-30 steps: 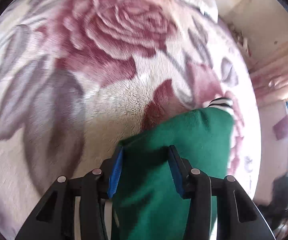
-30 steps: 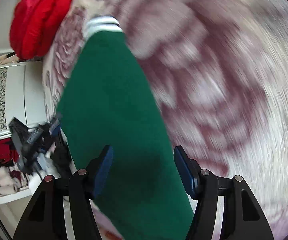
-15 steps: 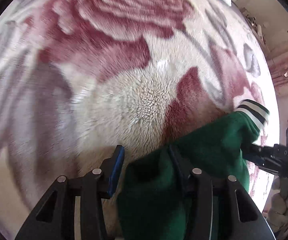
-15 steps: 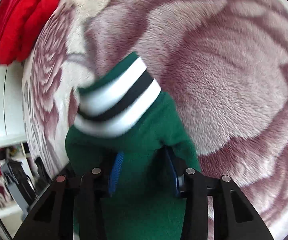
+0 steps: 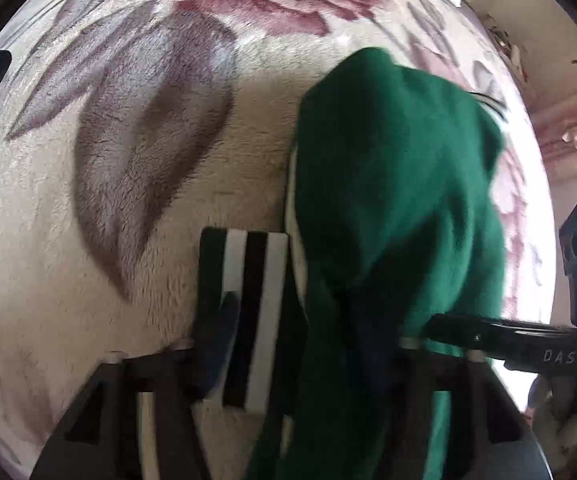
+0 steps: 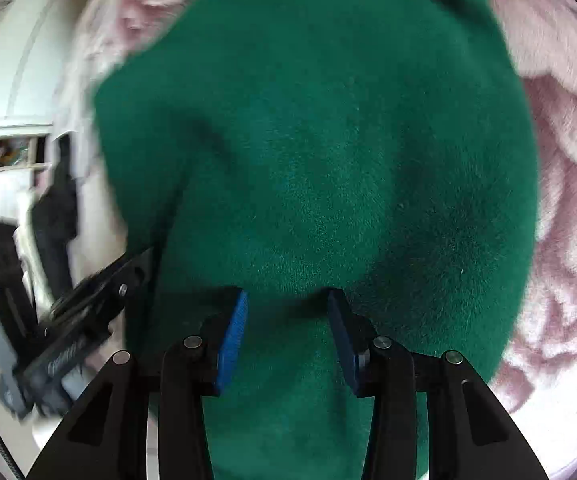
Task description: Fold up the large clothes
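On the rose-patterned plush blanket (image 5: 136, 184) the green garment (image 6: 328, 152) hangs bunched with its striped cuff (image 5: 248, 280) forward, gripped by the left tongs (image 5: 296, 344) and pinched by the right tongs (image 6: 286, 320); mid-fold, it seems, next needing it laid down flat.

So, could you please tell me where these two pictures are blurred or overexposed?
Left wrist view: the green garment smears at its edges, the striped cuff stays fairly crisp, and the far right blows out white. Right wrist view: the garment's outline and the left hand-held gripper blur, and the blanket washes out pale.
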Tool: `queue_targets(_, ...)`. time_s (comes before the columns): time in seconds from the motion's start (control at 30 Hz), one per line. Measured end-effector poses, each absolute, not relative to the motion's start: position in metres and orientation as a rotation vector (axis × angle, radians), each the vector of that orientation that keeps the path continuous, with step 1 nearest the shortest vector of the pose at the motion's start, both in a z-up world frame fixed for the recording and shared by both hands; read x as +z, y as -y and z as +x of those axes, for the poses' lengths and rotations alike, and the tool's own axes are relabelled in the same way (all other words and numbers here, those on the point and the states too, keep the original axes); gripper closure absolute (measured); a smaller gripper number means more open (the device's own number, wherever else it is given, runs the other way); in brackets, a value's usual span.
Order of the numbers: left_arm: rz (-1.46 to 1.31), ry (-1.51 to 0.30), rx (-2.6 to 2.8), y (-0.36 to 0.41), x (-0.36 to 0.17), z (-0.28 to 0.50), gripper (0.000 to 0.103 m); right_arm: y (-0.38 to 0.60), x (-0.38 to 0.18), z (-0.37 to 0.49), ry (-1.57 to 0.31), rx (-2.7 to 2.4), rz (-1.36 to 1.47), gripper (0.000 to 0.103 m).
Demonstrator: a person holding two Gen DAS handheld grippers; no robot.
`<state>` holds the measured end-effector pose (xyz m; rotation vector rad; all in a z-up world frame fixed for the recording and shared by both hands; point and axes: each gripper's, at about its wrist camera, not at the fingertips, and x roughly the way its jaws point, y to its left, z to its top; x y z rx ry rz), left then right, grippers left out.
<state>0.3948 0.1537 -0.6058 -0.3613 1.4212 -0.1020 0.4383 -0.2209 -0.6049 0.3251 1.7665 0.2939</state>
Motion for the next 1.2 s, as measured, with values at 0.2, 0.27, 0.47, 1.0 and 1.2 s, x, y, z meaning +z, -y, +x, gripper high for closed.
queue_targets(0.2,-0.361,-1.423,-0.095,-0.157,-0.588,0.398,0.031,0.214,-0.592,0.442,-1.772,0.222,0.369,0.058)
queue_targets(0.27,-0.386,-1.406,-0.126,-0.159,-0.561,0.383,0.032,0.210,-0.574,0.433,-1.760,0.267,0.393,0.058)
queue_targets(0.47,-0.500,-1.387,-0.157,-0.184,-0.491,0.272,0.032,0.274,-0.523,0.296,-1.795,0.308,0.529,0.041)
queue_targets(1.0,-0.567,-1.680,-0.045,-0.144,-0.578,0.050,0.075,0.285,-0.618,0.033,-1.983,0.063,0.717,0.064)
queue_targets(1.2,-0.630,-1.630,-0.053,-0.165,-0.575,0.048,0.079,0.253,-0.603,0.003,-1.960,0.021,0.683,0.098)
